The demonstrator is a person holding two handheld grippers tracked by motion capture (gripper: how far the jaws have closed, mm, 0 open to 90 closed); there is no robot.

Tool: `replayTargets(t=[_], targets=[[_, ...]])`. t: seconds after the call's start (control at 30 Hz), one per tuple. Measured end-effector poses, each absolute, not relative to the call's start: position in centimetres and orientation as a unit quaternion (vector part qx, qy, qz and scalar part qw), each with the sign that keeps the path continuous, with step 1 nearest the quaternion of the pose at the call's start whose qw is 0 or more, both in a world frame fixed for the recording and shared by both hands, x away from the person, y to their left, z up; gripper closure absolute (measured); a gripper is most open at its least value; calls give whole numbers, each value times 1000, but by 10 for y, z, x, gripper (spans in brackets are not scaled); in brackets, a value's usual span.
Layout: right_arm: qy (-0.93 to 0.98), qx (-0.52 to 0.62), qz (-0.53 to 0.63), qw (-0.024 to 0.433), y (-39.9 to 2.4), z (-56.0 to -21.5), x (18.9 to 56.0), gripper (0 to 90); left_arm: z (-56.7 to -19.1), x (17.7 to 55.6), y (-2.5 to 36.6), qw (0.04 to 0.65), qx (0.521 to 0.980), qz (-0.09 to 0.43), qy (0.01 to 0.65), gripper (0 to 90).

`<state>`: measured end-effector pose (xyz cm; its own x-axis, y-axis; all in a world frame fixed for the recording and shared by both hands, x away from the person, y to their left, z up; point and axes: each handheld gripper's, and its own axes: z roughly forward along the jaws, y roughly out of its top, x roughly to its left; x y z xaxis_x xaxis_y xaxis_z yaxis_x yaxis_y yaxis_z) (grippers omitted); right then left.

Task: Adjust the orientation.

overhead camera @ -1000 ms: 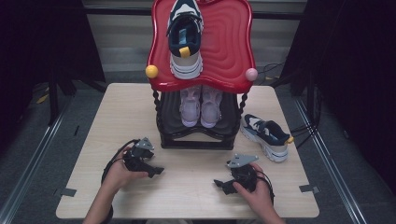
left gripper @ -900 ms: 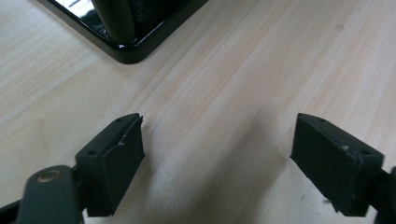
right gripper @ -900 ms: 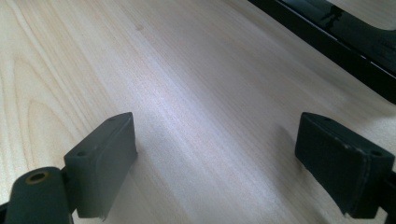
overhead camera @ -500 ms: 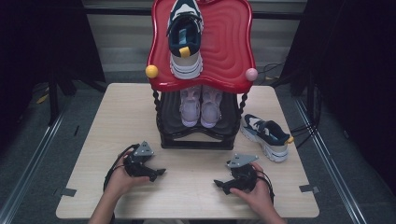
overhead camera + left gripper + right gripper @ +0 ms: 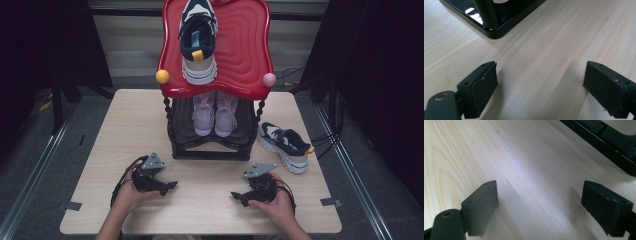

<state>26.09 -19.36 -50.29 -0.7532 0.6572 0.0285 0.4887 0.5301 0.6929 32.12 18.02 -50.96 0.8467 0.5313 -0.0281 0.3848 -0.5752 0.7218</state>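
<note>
Resting low on the wooden table (image 5: 125, 130) before the black shoe rack (image 5: 210, 150), the left gripper (image 5: 170, 185) has just been opening its jaws wide on nothing, the right gripper (image 5: 235, 195) likewise gaping empty, suggesting neither has yet gone for the navy sneaker (image 5: 284, 146) lying beside the rack.

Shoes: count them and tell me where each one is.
4. One navy-and-white sneaker lies on the red top shelf; a pale pair stands on the lower shelf; another navy sneaker lies on the table. More may be hidden.
</note>
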Motion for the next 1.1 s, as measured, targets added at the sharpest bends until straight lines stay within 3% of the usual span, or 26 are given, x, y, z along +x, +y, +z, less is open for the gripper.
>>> replayTargets(t=[0.53,1.1], targets=[[875,346,323,98,-253,-464,265,165,-510,321,180,380,883,95,258,107],[902,348,251,49,-277,-450,267,204,-510,321,180,380,883,95,258,105]])
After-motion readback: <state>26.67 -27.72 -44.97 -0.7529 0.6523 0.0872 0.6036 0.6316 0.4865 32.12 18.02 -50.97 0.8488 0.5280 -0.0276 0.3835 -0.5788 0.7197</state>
